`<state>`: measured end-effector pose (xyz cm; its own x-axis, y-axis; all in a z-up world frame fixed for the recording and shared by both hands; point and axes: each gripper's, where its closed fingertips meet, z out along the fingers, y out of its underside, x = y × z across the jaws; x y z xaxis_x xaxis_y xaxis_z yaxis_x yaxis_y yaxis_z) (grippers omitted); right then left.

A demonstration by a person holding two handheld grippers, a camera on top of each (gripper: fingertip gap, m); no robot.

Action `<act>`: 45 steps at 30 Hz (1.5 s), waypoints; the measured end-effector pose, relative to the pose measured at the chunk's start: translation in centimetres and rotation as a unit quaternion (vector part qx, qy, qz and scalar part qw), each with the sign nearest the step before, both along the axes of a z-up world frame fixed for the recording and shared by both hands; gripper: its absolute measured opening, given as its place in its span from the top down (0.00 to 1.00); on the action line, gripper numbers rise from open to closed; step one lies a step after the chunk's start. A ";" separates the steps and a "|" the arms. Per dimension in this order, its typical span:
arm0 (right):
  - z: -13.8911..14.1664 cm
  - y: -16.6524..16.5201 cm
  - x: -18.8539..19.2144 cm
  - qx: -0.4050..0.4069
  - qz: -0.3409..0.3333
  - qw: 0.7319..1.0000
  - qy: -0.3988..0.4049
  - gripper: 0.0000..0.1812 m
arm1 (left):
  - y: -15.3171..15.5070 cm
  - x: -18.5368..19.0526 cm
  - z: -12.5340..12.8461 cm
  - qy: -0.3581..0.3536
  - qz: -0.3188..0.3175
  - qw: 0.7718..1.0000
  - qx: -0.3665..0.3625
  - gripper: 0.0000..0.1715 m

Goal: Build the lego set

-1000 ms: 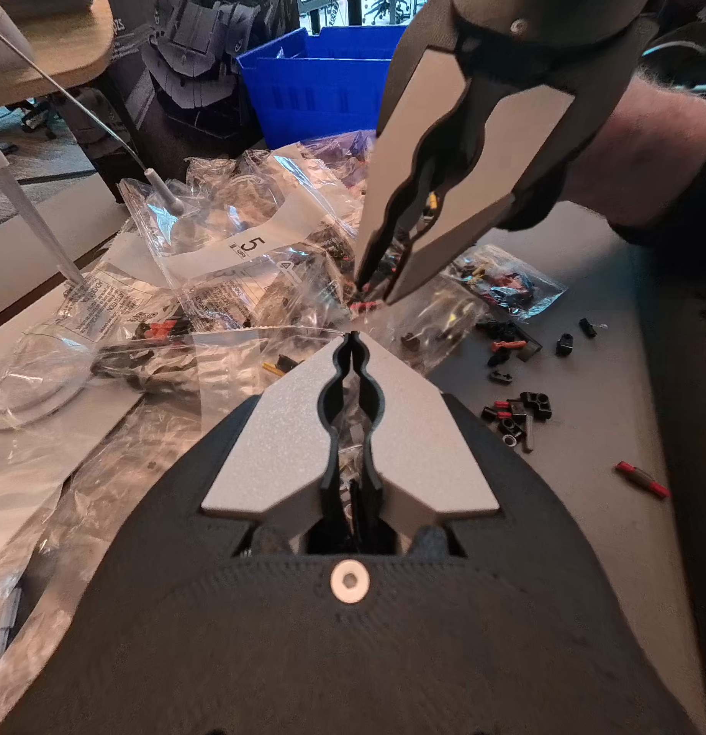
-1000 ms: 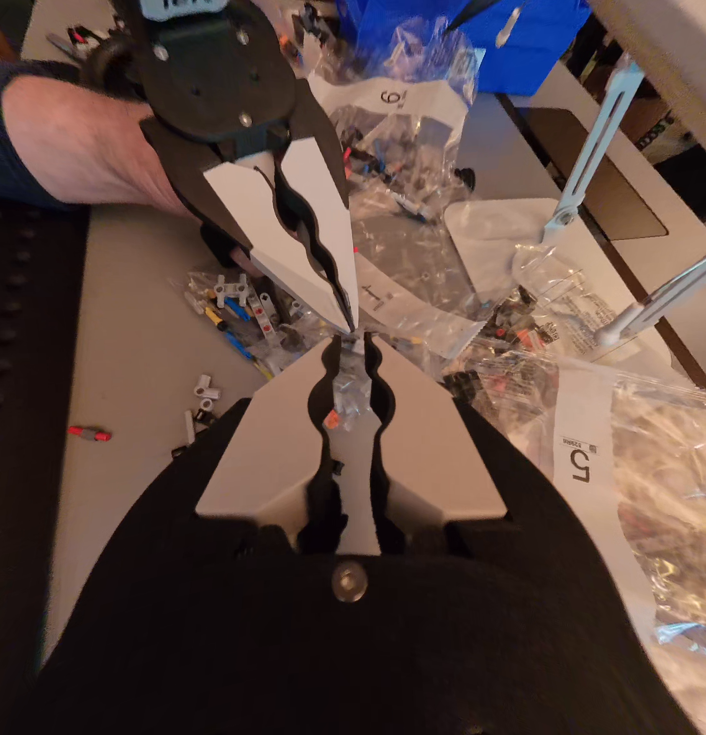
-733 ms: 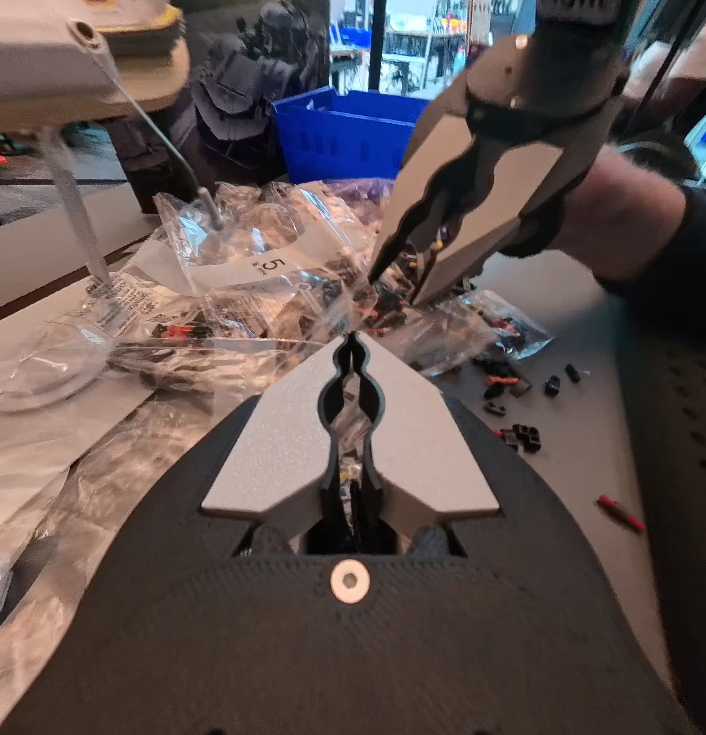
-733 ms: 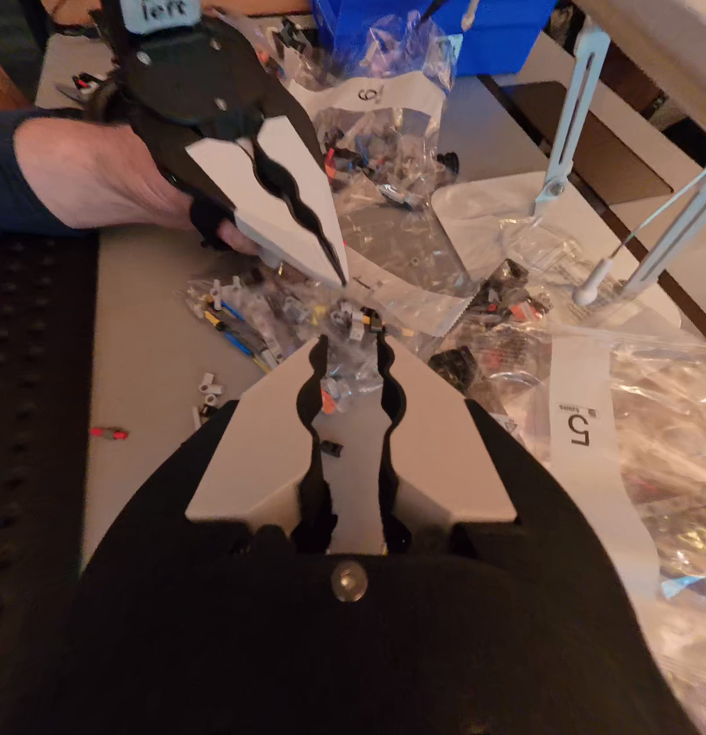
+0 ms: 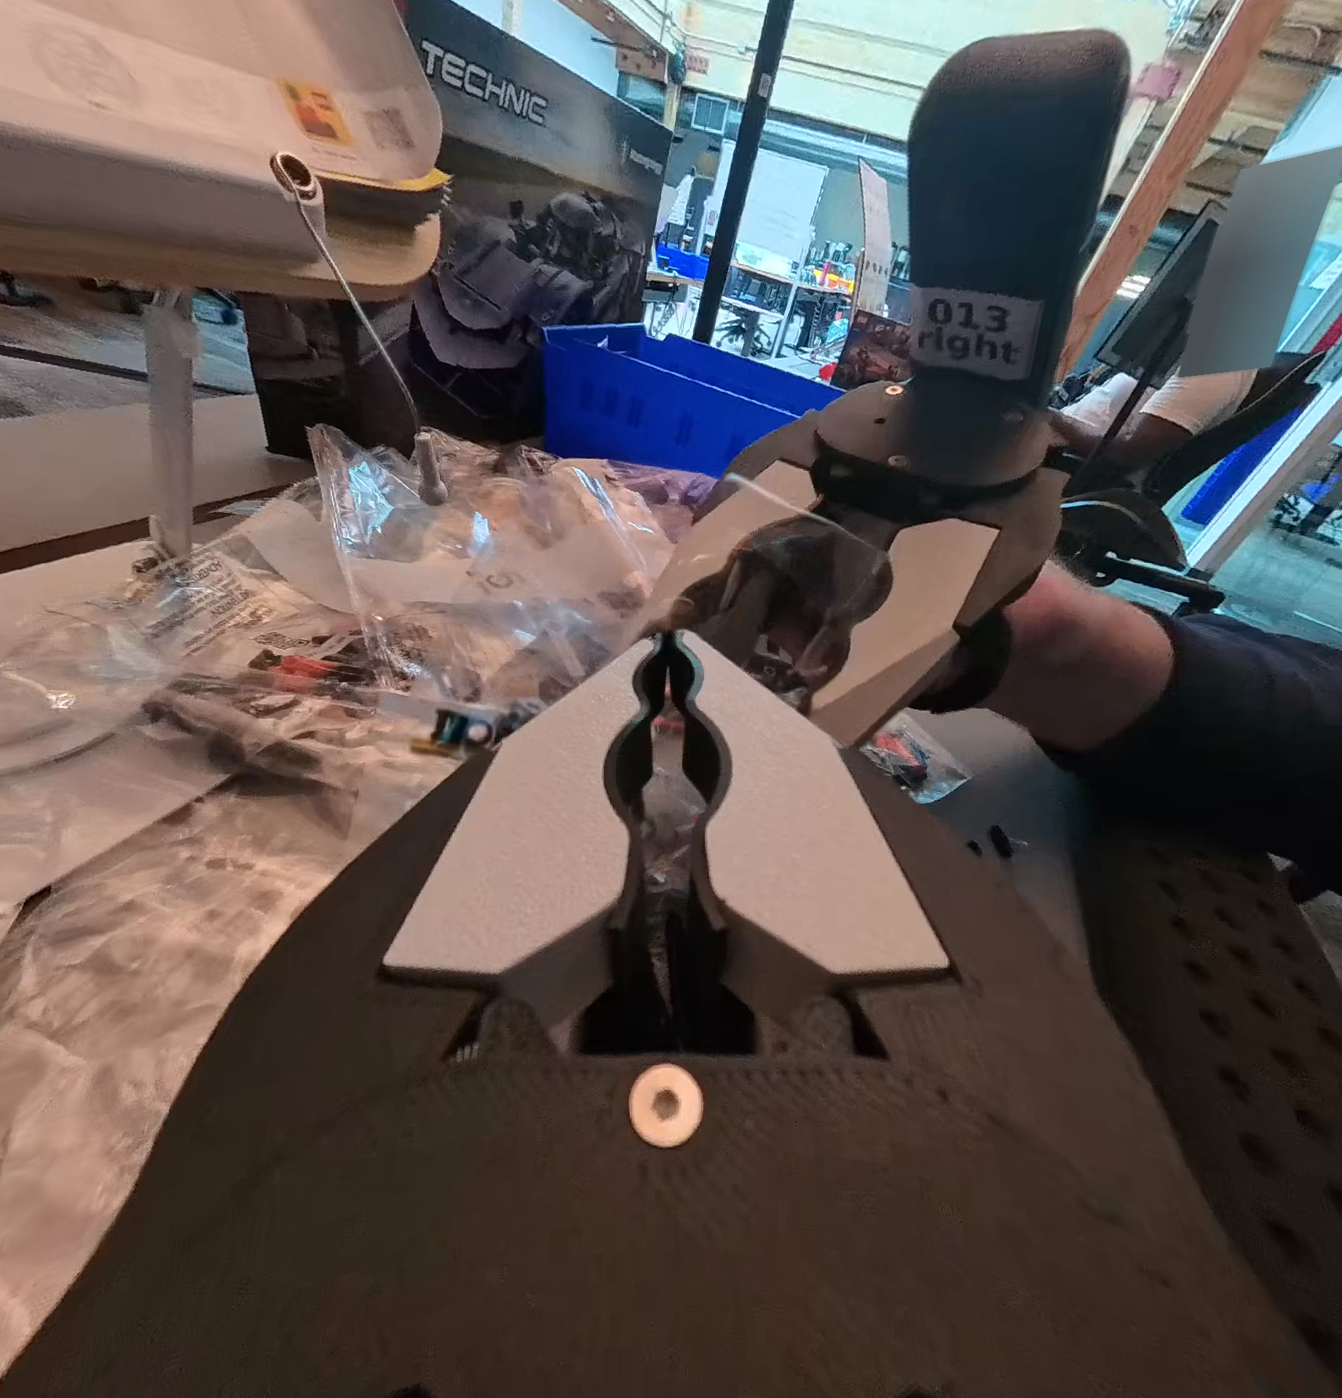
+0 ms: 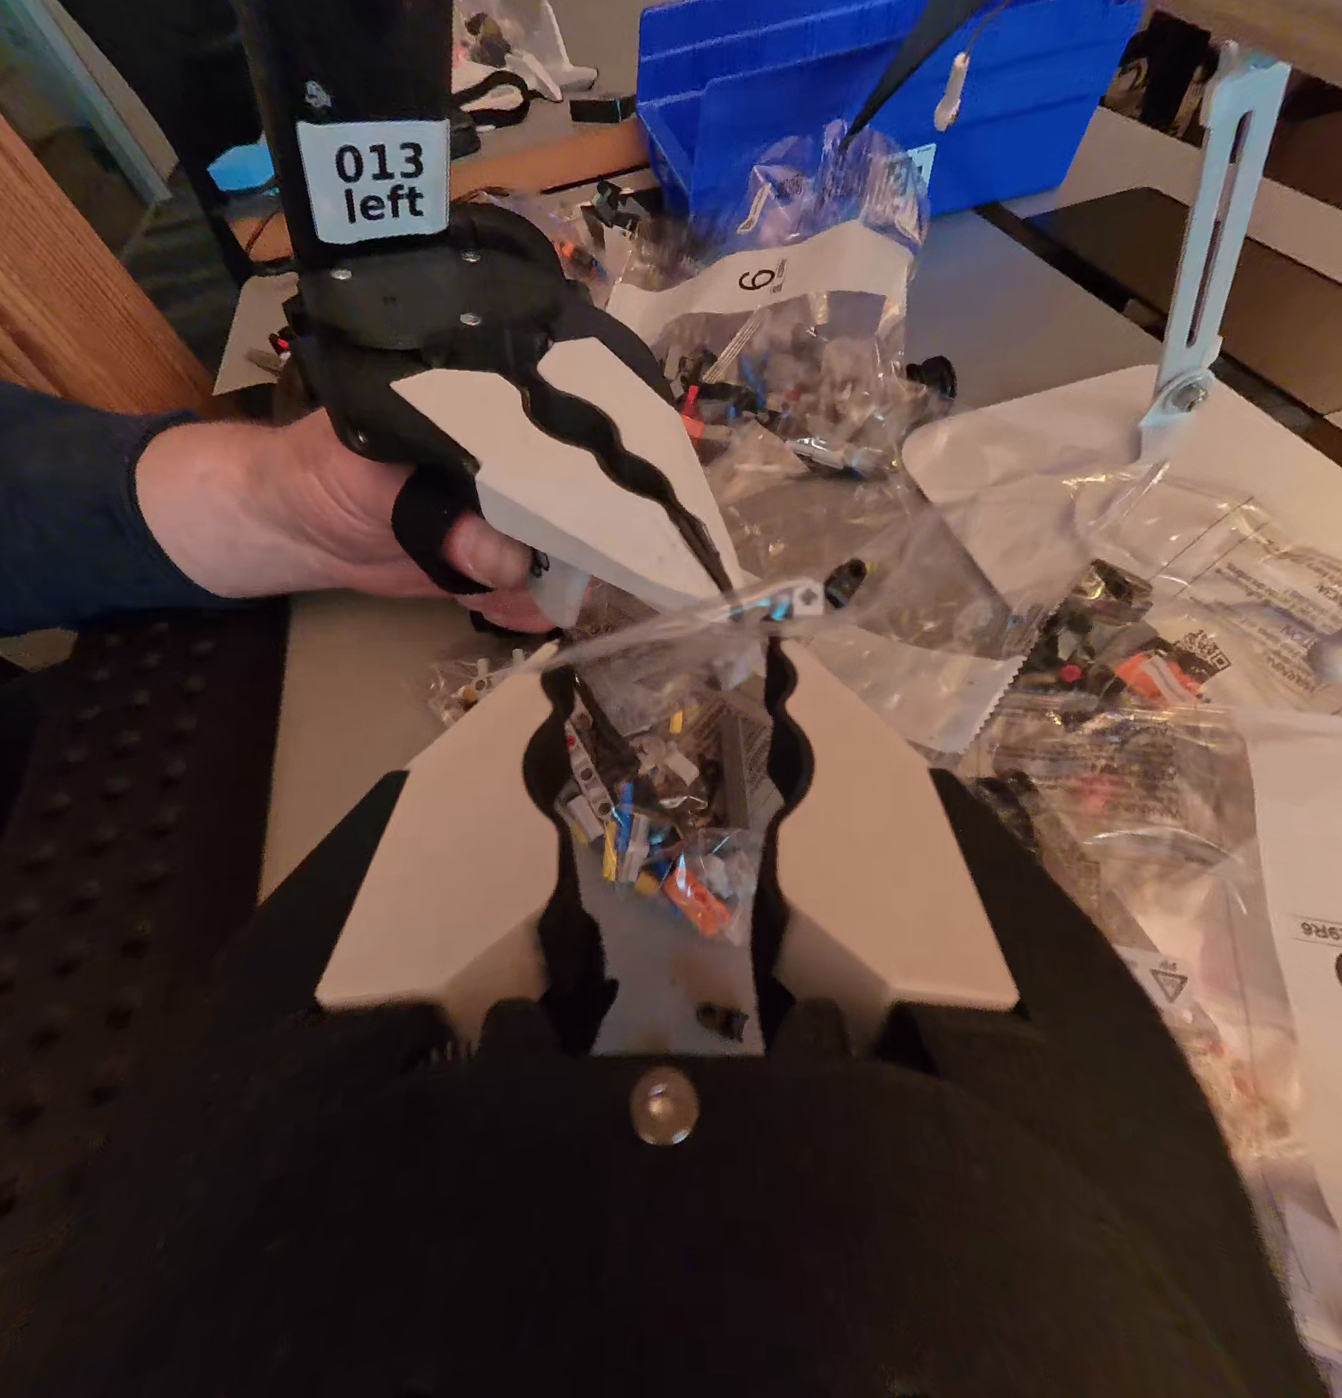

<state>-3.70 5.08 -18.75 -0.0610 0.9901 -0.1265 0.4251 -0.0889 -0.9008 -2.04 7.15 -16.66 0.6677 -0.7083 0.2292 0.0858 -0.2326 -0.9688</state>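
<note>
Right wrist view: right gripper point(image 6: 664, 658) at frame centre, jaws parted around a clear parts bag point(image 6: 667, 802) hanging above the grey surface point(image 6: 335, 726); beyond, left gripper point(image 6: 717, 586) pinches the bag's top edge, jaws closed; blue bin point(image 6: 826, 98) upper right.
</note>
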 end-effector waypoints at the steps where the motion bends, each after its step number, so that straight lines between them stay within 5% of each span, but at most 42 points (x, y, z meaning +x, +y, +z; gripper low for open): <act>1: 0.0 0.1 0.1 0.000 -0.002 1.000 0.002 0.76 | 0.0 0.0 0.0 -0.001 -0.001 1.000 0.000 1.00; 8: 0.2 0.8 1.0 0.018 -0.010 1.000 0.010 1.00 | -0.5 0.6 0.0 -0.007 -0.029 1.000 -0.005 1.00; 14: 0.8 1.5 2.4 -0.003 0.002 1.000 0.023 1.00 | -0.2 -0.8 1.1 0.032 0.009 0.998 0.048 0.97; 32: 0.6 -1.7 3.9 0.012 0.121 0.993 0.011 1.00 | -0.4 -0.7 -0.4 0.041 -0.023 0.999 -0.001 0.76; 38: 0.2 -2.3 4.2 0.008 0.142 0.990 0.000 1.00 | -1.7 0.7 -1.0 0.049 -0.077 0.996 -0.009 0.96; 45: 0.7 0.9 4.2 -0.049 0.067 0.996 0.027 0.98 | -1.4 0.3 -1.0 0.042 -0.066 0.997 -0.014 1.00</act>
<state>0.49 5.99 -18.02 -0.2021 0.9556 -0.2143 0.3898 -0.1223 -0.9127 -1.76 5.73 -17.63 0.5869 -0.7853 0.1970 -0.0282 -0.2630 -0.9644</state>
